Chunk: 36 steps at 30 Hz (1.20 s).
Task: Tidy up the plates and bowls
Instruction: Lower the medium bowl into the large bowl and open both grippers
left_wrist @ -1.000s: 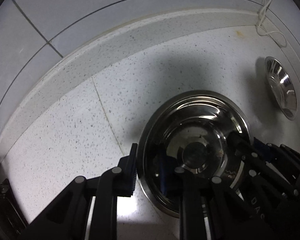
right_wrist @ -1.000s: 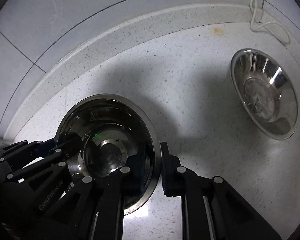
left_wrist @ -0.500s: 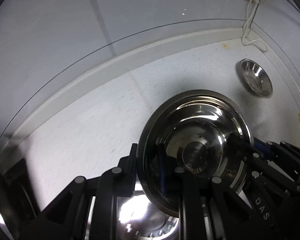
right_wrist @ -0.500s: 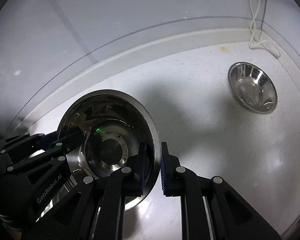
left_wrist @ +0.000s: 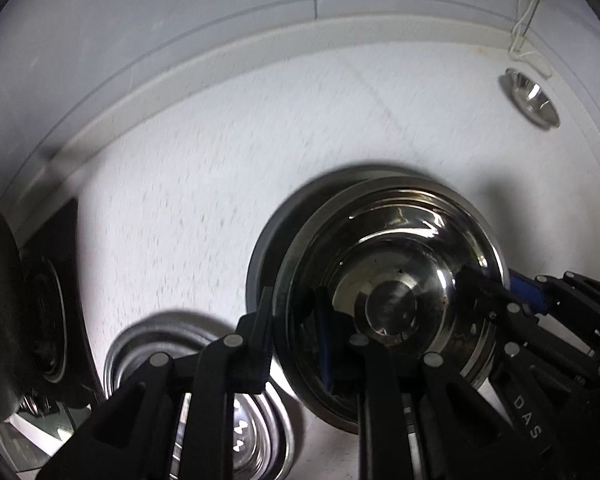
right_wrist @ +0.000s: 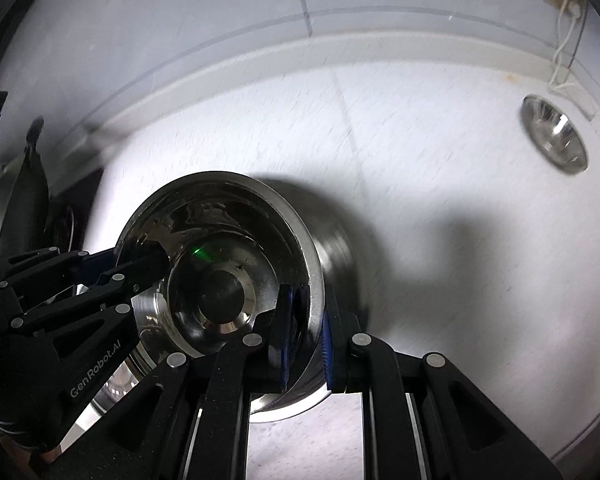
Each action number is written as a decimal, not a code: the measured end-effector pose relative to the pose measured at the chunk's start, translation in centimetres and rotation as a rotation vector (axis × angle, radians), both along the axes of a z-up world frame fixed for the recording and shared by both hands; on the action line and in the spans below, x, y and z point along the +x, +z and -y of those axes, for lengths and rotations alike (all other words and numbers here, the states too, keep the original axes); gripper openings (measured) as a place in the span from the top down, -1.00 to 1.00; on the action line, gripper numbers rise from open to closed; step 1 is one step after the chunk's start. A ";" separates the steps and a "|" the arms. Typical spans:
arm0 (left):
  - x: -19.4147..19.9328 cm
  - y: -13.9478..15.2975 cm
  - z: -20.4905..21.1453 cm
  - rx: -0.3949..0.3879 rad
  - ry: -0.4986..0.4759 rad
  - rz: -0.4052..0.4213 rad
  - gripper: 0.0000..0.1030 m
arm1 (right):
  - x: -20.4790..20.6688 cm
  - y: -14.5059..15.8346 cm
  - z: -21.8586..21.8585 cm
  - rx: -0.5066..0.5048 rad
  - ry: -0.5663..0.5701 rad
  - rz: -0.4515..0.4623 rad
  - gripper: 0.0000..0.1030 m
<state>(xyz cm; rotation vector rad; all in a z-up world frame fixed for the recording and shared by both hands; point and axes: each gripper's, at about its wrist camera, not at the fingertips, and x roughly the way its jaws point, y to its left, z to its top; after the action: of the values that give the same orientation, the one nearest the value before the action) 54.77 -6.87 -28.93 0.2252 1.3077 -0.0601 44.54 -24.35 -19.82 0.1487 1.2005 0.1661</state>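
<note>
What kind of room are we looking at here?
Most likely a home kitchen: a white speckled countertop meets a tiled wall, steel bowls are about, and what looks like a black stove sits at the left.

left gripper: fingers clamped | right gripper: fingers clamped

In the left wrist view, the large steel bowl sits at centre-right above the countertop, with a second bowl on the counter at about 7 o'clock from it. A small bowl lies well apart at 1 o'clock, near the backsplash, below the wall cord. A stove burner lies at 9 o'clock by the counter's left edge.
</note>
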 end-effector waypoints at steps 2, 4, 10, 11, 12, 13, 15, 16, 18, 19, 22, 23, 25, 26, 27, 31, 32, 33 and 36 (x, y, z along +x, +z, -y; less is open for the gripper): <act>-0.3 -1.1 -0.5 0.003 0.011 -0.016 0.65 | -0.1 -1.1 -0.6 -0.006 0.015 -0.021 0.78; -0.5 -2.1 -0.7 0.004 0.018 -0.032 0.65 | 0.0 -1.9 -0.9 -0.006 0.019 -0.041 0.77; 0.0 -4.0 -0.3 0.009 0.019 -0.038 0.65 | 0.6 -3.4 -1.3 -0.011 0.008 -0.074 0.77; -0.1 -4.1 -0.4 0.011 0.021 -0.038 0.64 | 0.7 -3.7 -1.2 -0.010 0.007 -0.081 0.77; -0.1 -4.0 -0.4 0.013 0.019 -0.031 0.64 | 0.9 -3.9 -1.3 -0.008 0.007 -0.086 0.77; 0.1 -4.2 -0.2 0.013 0.020 -0.034 0.64 | 1.0 -3.9 -1.6 -0.014 0.008 -0.080 0.76; 0.3 -4.2 -0.2 0.006 0.031 -0.039 0.61 | 1.2 -3.9 -2.1 -0.024 0.017 -0.080 0.71; 0.4 -4.2 -0.3 0.006 0.036 -0.042 0.61 | 1.3 -3.9 -2.1 -0.020 0.019 -0.079 0.70; 0.6 -4.0 -0.4 -0.007 0.038 -0.050 0.63 | 1.2 -3.7 -2.0 0.020 0.020 -0.076 0.43; 0.6 -3.7 -0.3 -0.005 0.037 -0.051 0.62 | 1.2 -3.5 -1.9 0.043 0.024 -0.071 0.24; 0.7 -2.3 -0.2 0.004 0.021 -0.036 0.59 | 1.0 -2.3 -1.8 0.022 0.027 -0.039 -0.02; 0.7 -1.6 -0.1 -0.006 0.017 -0.027 0.47 | 1.0 -2.0 -1.4 0.013 0.019 -0.032 -0.15; 1.1 -0.2 0.0 -0.041 0.005 -0.005 0.29 | 0.8 -1.1 -0.3 0.041 0.008 -0.012 -0.34; 1.2 0.3 0.2 -0.053 -0.005 0.005 0.18 | 0.7 -0.5 0.3 0.043 -0.005 0.001 -0.53; 1.4 0.9 0.5 -0.059 -0.017 0.018 0.10 | 0.6 0.3 1.0 0.030 -0.020 0.024 -0.57; 2.8 3.6 2.3 -0.095 -0.081 0.093 -0.15 | 0.1 2.7 4.2 0.000 -0.065 0.098 -0.57; 3.1 4.0 2.9 -0.107 -0.097 0.103 -0.23 | 0.0 3.3 5.3 -0.004 -0.085 0.112 -0.58; 3.6 4.4 3.7 -0.126 -0.116 0.113 -0.29 | 0.0 3.8 6.6 -0.011 -0.110 0.126 -0.59; 4.8 5.3 6.6 -0.149 -0.151 0.126 -0.32 | 0.1 4.8 10.6 -0.033 -0.183 0.153 -0.64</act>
<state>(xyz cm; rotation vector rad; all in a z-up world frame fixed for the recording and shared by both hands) 59.52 -13.47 -23.67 0.1973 1.1532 -0.2667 44.69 -34.93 -15.04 0.2123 1.0303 -0.0026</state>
